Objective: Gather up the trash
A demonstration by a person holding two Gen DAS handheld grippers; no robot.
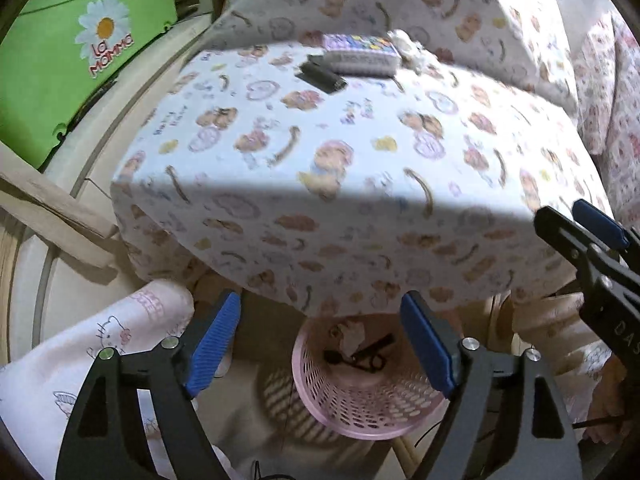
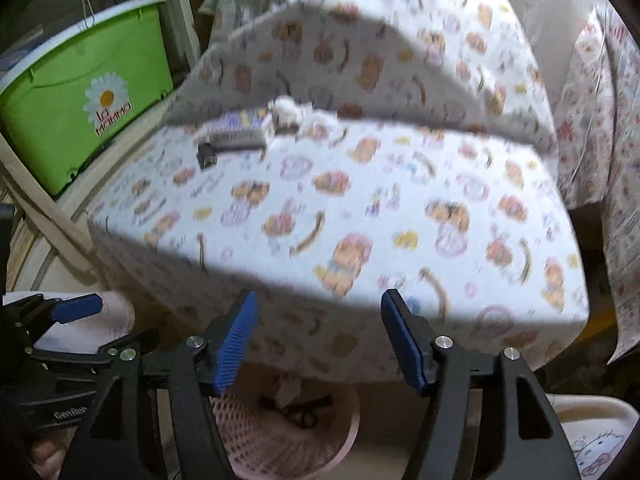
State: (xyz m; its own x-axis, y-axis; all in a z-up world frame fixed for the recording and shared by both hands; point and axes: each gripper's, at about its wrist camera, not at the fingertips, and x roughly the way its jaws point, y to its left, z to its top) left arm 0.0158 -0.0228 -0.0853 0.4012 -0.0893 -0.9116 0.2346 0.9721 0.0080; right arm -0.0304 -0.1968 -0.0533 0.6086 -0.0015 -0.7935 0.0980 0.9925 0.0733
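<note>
In the left wrist view, the left gripper (image 1: 320, 344) hangs over a pink basket (image 1: 360, 412) that stands on the floor at the foot of a bed (image 1: 320, 152). Its jaws stand wide apart with nothing between them; the blue pads (image 1: 216, 344) touch nothing. Down in the basket lie a crumpled pale scrap and some dark pieces (image 1: 360, 350), too small to tell apart. The bed carries a white sheet printed with cartoon animals. Far up on it, near the pillow end, sit a black clip-like thing (image 1: 320, 76), a flat printed box (image 1: 360, 54) just behind it, and a white crumpled wad (image 1: 404, 42) beside the box. At the right edge the right gripper (image 1: 592, 240) reaches in, its blue pad showing. A green bin (image 1: 80, 60) with a daisy stands on the left, and a leg in pale printed cloth (image 1: 100, 360) fills the lower left.

In the right wrist view, blurred, the right gripper (image 2: 318, 340) is also parted wide and empty, its pads (image 2: 236, 344) clear of the sheet. Below it the pink basket (image 2: 288, 432) shows between the fingers, with the dark pieces (image 2: 300, 408) inside. The black thing (image 2: 206, 154), the box (image 2: 244, 130) and the white wad (image 2: 286, 110) lie together on the bed (image 2: 340, 208), well away from both grippers. The left gripper (image 2: 60, 320) shows at the left edge, and the green bin (image 2: 88, 112) stands beyond it.
</note>
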